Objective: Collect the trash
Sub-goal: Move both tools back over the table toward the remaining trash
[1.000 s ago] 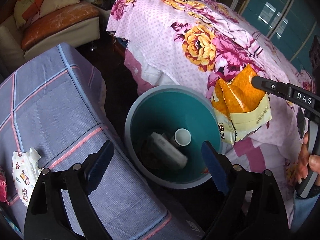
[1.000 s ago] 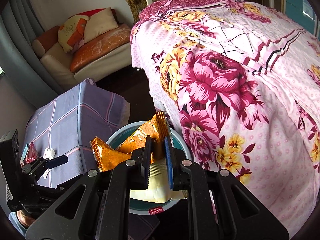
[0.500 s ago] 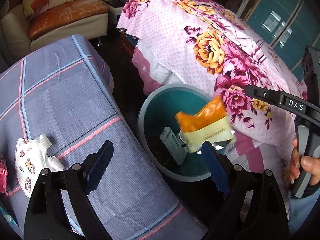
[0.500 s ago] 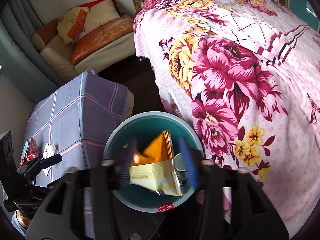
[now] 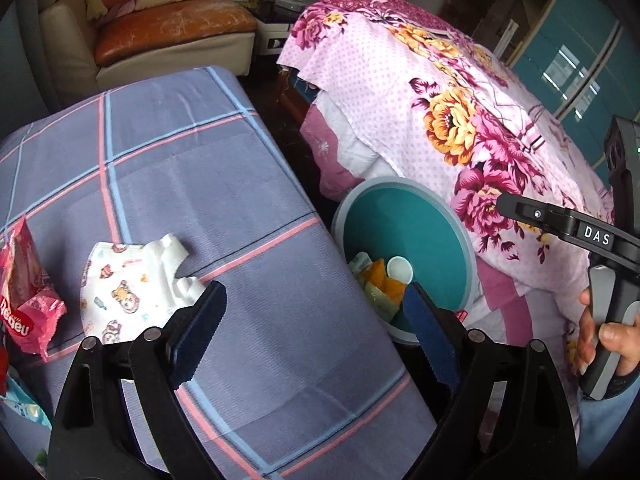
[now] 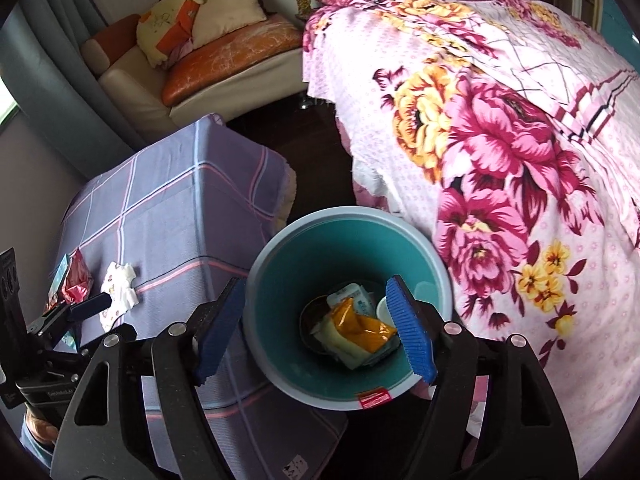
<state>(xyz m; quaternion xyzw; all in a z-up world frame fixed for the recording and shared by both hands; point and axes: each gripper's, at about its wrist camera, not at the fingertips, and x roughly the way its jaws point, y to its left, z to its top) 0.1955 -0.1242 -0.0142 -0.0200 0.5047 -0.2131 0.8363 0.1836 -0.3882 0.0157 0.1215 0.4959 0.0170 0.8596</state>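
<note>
Dropped from my right gripper since a second ago, the orange snack bag now lies at the bottom of the teal bin, below the opening, empty jaws; my left gripper hangs wide and empty over the checked cloth, near the white wrapper

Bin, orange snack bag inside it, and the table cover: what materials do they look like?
Bin: likely moulded plastic, smooth teal inner wall, grey rim, soft sheen.
Orange snack bag: thin glossy film, probably plastic or foil laminate; it is creased and catches highlights.
Table cover: woven cloth, matte, with a visible textured weave and printed check lines; it drapes over the edge.
</note>
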